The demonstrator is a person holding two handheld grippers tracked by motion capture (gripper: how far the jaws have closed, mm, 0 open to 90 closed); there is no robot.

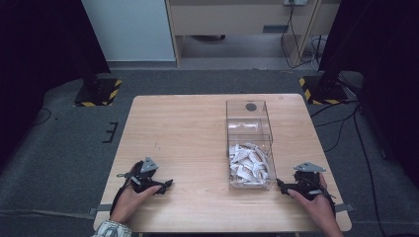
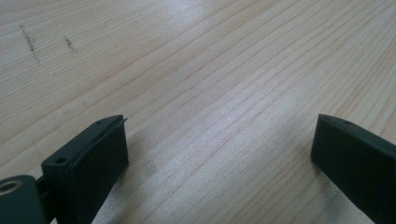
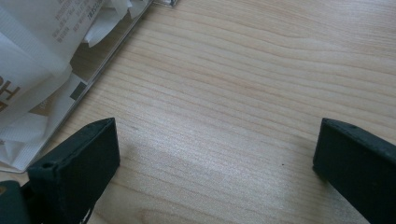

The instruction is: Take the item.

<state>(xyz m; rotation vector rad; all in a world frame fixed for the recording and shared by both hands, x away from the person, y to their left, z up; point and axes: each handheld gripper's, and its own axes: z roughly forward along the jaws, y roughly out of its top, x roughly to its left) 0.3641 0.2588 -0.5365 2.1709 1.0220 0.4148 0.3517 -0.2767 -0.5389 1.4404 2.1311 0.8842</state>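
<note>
A clear plastic box stands on the right half of the wooden table; its near compartment holds several white paper packets, its far compartment looks almost bare. My left gripper rests on the table near the front left, held by a hand, jaws wide open over bare wood. My right gripper lies at the front right, just beside the box's near corner, open with nothing between its jaws. In the right gripper view the box wall and packets show at the upper left.
Table edges run close to both hands at the front. Beyond the table lie grey carpet, two black stands with yellow-black striped bases, cables on the right floor, and a wooden cabinet at the back.
</note>
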